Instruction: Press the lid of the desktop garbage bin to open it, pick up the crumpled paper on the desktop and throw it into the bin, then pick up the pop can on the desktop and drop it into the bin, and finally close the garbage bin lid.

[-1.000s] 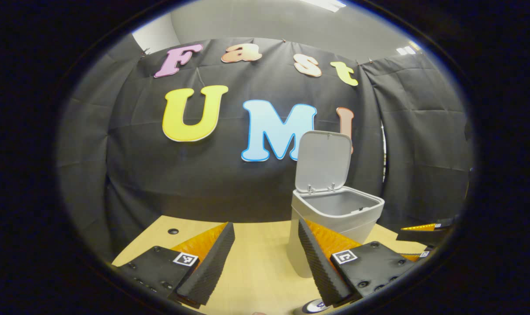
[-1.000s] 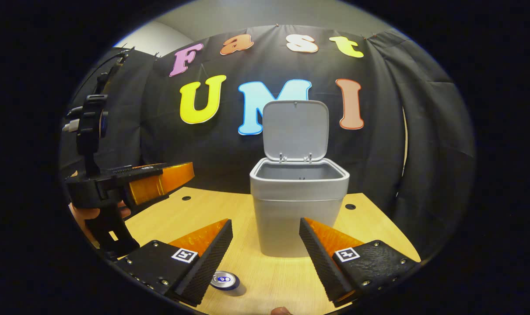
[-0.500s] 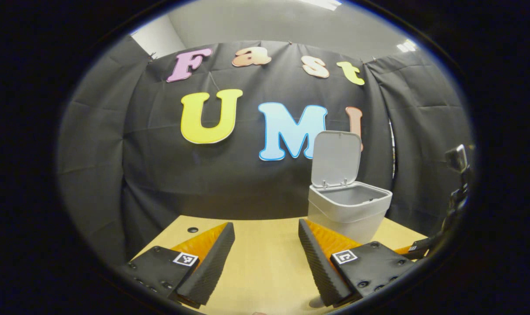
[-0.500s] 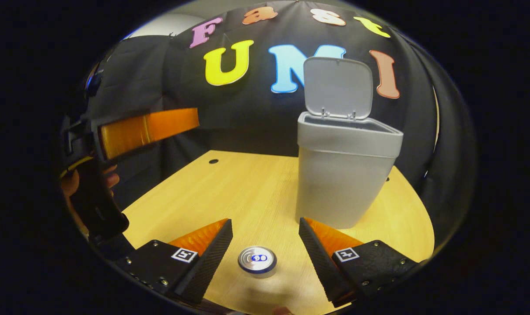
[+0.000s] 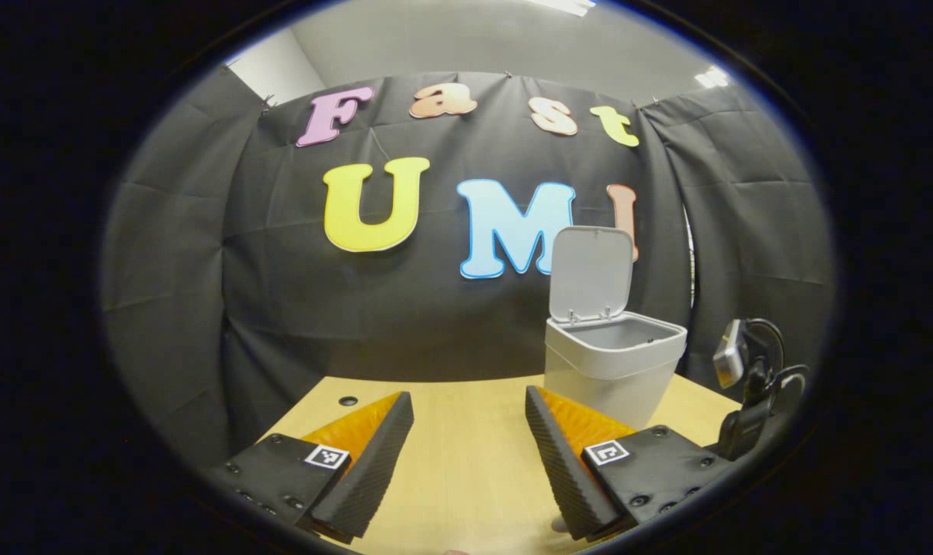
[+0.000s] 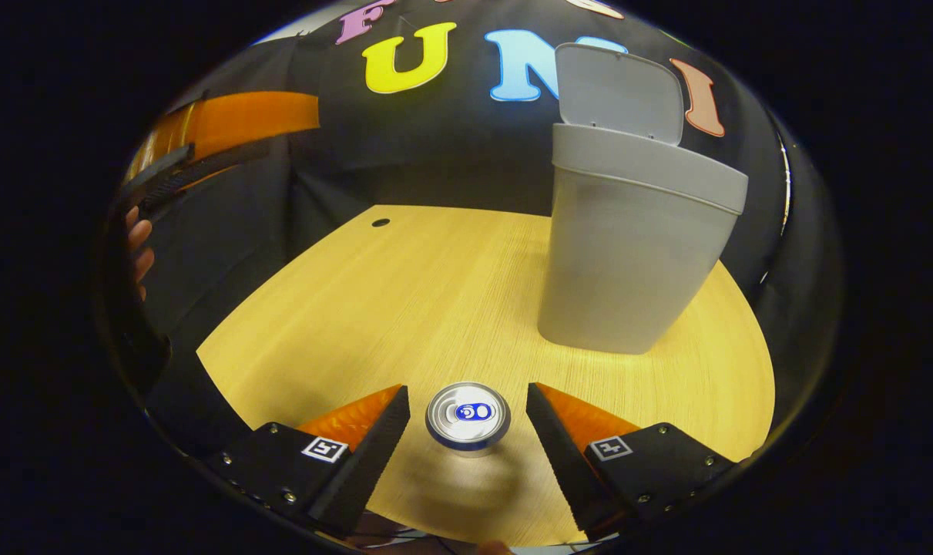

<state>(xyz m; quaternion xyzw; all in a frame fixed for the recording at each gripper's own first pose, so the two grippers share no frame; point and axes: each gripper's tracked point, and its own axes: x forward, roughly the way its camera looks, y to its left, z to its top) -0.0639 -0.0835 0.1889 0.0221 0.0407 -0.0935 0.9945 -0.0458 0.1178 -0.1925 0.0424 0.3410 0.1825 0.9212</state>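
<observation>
**Pop can framed between spread fingers**

The right gripper [image 6: 468, 420] is being held wide apart over the upright pop can [image 6: 467, 414], which is sitting between its fingers, untouched, on the wooden desktop [image 6: 404, 301]. The garbage bin [image 6: 629, 254] is standing farther right, lid [image 6: 619, 91] raised. The left gripper [image 5: 468, 432] is being held wide, empty.

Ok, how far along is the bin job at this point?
Done: the garbage bin stands with its lid up, and no crumpled paper lies on the desktop, so it is probably inside already. In hand: the right gripper is open with the upright pop can between its fingers, not yet gripped. The left gripper hangs open. Left: grip the can, drop it in, close the lid.
</observation>
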